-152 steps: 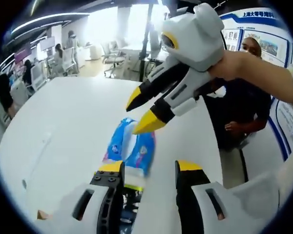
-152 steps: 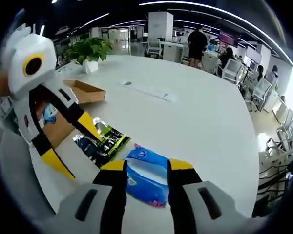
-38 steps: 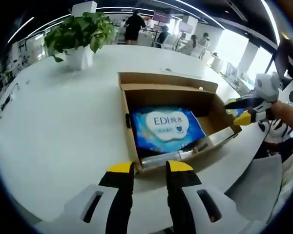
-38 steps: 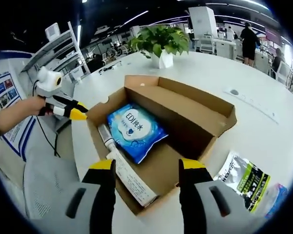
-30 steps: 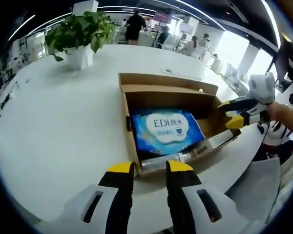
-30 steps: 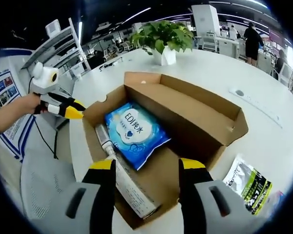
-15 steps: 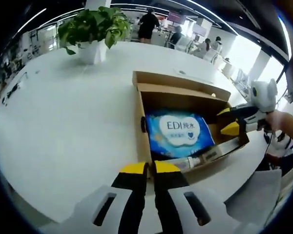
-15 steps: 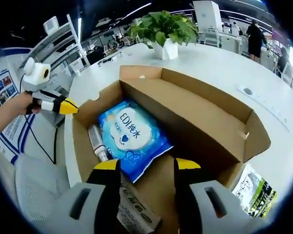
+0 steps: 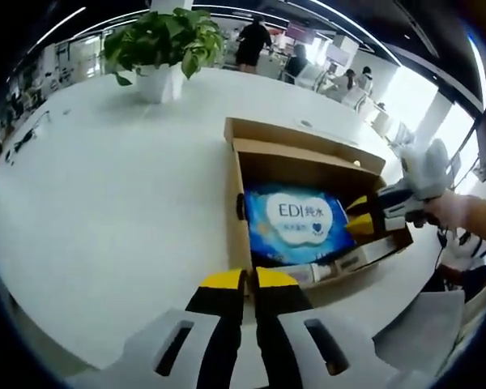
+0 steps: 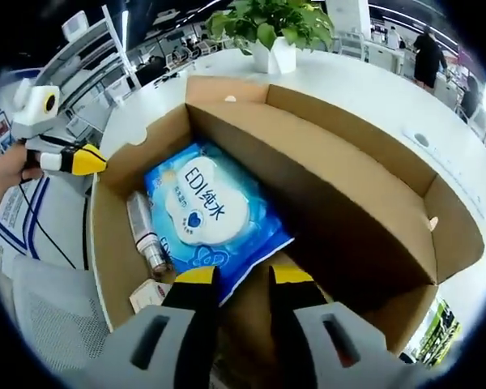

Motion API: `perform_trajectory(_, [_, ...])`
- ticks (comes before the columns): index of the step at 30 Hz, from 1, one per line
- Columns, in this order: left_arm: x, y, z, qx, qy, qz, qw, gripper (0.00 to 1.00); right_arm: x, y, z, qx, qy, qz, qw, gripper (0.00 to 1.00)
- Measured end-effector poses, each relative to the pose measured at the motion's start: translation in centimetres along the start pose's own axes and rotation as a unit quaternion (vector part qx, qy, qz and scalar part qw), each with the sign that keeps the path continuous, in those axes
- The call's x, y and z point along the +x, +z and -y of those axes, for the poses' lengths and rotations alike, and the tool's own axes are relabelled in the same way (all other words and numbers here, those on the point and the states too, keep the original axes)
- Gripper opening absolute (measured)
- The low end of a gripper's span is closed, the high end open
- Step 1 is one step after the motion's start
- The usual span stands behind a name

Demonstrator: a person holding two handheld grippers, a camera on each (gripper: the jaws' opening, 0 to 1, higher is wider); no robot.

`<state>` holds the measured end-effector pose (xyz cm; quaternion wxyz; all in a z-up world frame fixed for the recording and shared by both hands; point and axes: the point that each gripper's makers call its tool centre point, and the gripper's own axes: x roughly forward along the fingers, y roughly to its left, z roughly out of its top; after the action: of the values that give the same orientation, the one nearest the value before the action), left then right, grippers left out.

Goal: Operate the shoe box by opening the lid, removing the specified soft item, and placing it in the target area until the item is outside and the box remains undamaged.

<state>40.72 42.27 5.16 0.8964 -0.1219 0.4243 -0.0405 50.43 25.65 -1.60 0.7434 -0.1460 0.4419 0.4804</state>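
Inside the open box (image 10: 373, 203) lies the blue pack (image 10: 206, 215), and the right gripper (image 10: 243, 279), jaws narrowly apart and empty, is reaching for its near edge, which it must pinch next, while the left gripper (image 9: 245, 279) waits nearly closed outside.

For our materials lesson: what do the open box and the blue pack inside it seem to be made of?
Box: matte brown cardboard, judging by its raw folded flaps and cut edges. Blue EDI pack: probably soft plastic film, glossy and wrinkled at the edges, with printed lettering.
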Motion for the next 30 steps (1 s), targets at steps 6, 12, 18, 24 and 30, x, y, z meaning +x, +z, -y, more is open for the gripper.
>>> perform_trajectory(6, [0.0, 0.0, 0.0, -0.001, 0.004, 0.003, 1.0000, 0.01, 0.3, 0.4, -0.5, 0.021, 0.005, 0.010, 0.9997, 0.05])
perform_trajectory(12, [0.0, -0.1, -0.1, 0.001, 0.007, 0.003, 1.0000, 0.01, 0.1, 0.5, -0.4, 0.037, -0.001, 0.013, 0.9992, 0.02])
perform_trajectory(18, [0.0, -0.1, -0.1, 0.003, 0.009, 0.003, 1.0000, 0.01, -0.3, 0.0, 0.1, 0.031, -0.013, 0.009, 0.9994, 0.01])
perform_trajectory(24, [0.0, -0.1, -0.1, 0.008, 0.011, -0.001, 0.9999, 0.01, -0.8, -0.5, 0.8, 0.028, -0.024, 0.005, 0.9993, 0.01])
perform_trajectory(30, [0.0, 0.0, 0.0, 0.021, 0.015, -0.008, 0.9996, 0.01, -1.2, -0.8, 1.2, 0.011, -0.034, 0.000, 0.9993, 0.01])
